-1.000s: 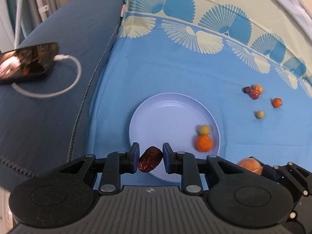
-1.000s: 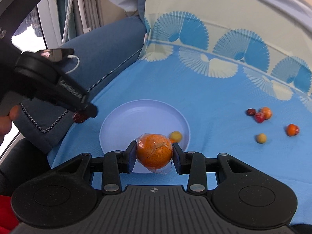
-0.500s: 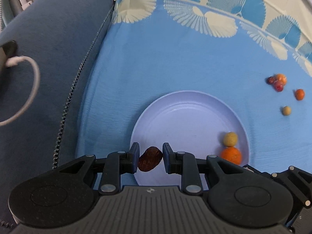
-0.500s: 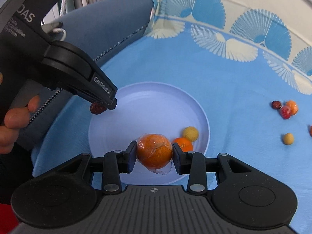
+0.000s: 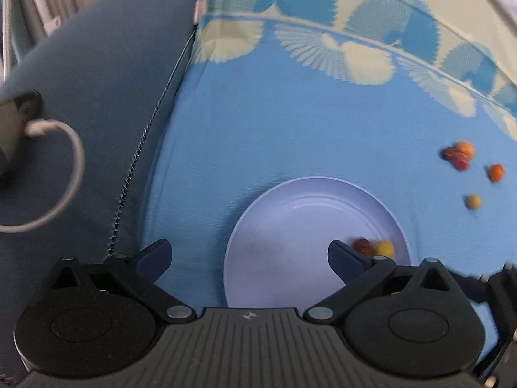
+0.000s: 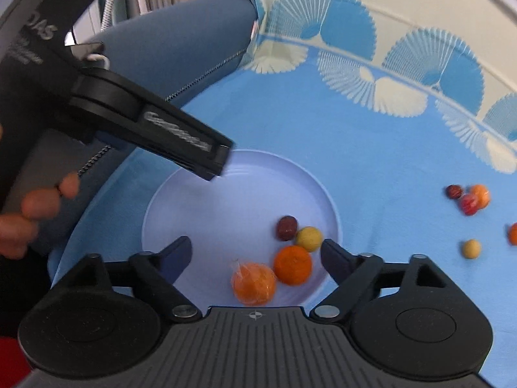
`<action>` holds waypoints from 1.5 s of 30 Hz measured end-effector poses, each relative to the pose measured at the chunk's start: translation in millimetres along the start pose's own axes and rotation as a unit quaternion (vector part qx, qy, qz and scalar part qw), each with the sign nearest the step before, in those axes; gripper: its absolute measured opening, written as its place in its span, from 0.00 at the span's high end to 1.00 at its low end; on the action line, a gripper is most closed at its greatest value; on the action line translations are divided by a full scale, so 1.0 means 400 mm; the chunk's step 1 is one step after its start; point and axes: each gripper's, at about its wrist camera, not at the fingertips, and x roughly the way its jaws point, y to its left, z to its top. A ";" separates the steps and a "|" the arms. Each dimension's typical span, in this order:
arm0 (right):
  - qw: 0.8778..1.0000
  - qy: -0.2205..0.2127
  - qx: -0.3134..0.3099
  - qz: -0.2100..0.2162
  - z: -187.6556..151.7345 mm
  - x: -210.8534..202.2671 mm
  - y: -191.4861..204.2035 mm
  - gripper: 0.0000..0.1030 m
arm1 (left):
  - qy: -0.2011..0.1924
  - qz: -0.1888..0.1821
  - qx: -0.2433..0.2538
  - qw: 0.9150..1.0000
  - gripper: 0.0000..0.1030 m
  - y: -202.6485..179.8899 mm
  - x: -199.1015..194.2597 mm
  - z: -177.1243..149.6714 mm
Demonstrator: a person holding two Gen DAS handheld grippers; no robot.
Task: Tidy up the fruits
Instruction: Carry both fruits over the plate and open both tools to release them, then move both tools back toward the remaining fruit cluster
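A pale lilac plate sits on the blue cloth; it also shows in the left wrist view. In it lie a dark red date, a small yellow fruit, an orange and a plastic-wrapped orange. The date and yellow fruit show by the left gripper's right finger. My left gripper is open and empty above the plate's near-left edge. My right gripper is open and empty, just above the wrapped orange.
Loose small fruits lie on the cloth to the right: a red-and-orange cluster, a yellow one, an orange one. A dark blue cushion with a phone and white cable lies left. The left gripper's body reaches over the plate.
Both grippers opened. The date dropped from the left gripper and the wrapped orange from the right gripper; both now lie in the plate.
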 end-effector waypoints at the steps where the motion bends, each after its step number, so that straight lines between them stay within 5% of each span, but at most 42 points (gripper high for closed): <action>1: 1.000 0.000 -0.001 -0.001 -0.009 -0.022 -0.003 0.09 | 0.006 -0.001 0.002 1.000 0.00 0.003 -0.016 -0.010; 4: 1.000 0.001 0.006 0.002 -0.042 -0.087 -0.004 0.08 | 0.023 0.013 -0.012 1.000 0.00 0.013 -0.065 -0.059; 7: 1.000 -0.001 0.012 0.003 -0.076 -0.143 0.002 0.05 | 0.048 0.066 -0.015 0.997 0.00 0.003 -0.106 -0.122; 16: 0.998 -0.044 0.039 -0.031 -0.097 -0.248 -0.003 0.03 | 0.044 0.053 -0.015 0.997 0.00 -0.020 -0.229 -0.251; 27: 0.995 -0.096 0.014 -0.039 -0.132 -0.362 0.046 0.01 | -0.014 0.047 0.008 0.999 0.00 -0.070 -0.338 -0.283; 45: 0.992 -0.113 0.012 -0.046 -0.149 -0.406 0.056 0.01 | -0.033 0.051 0.021 0.998 0.00 -0.088 -0.377 -0.296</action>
